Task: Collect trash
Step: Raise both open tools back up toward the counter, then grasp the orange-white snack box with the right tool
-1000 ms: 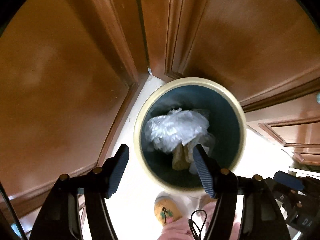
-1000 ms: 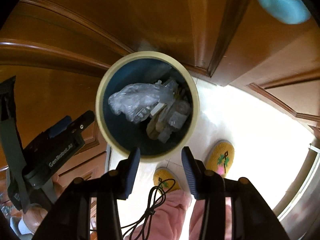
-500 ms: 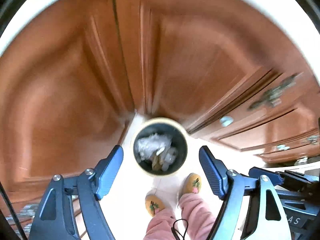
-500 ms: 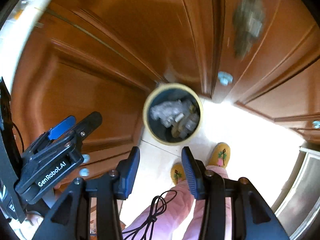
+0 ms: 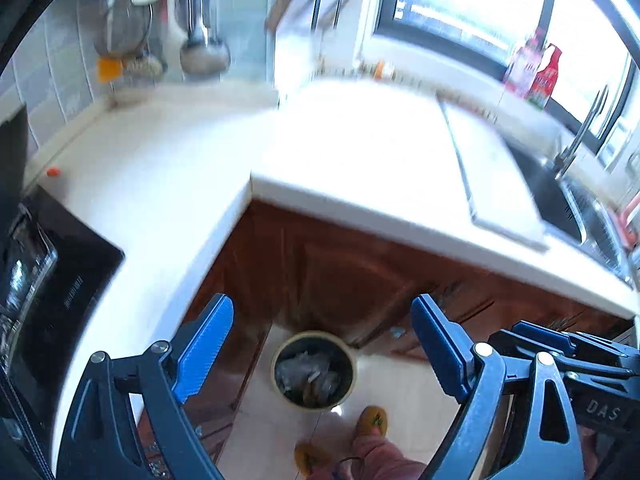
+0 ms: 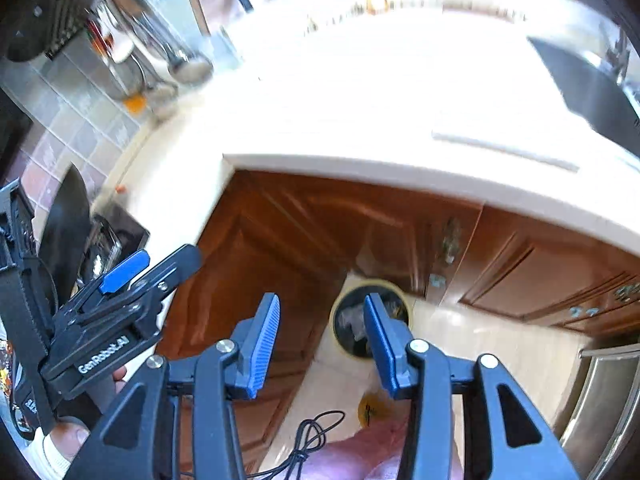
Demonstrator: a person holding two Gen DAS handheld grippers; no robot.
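Your left gripper (image 5: 322, 344) is empty, jaws opening; your right gripper (image 6: 322, 330) is empty, jaws partly apart. The cream-rimmed round bin (image 5: 313, 370) of collected trash stands on the floor below the white counter (image 5: 160, 184). Both views have risen from bin to counter height; motion blur risks misjudging the next reach.

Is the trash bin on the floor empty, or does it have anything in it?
Not empty. The trash bin stands upright, lidless, against the wooden cabinets, and crumpled plastic and scraps show inside its dark interior.
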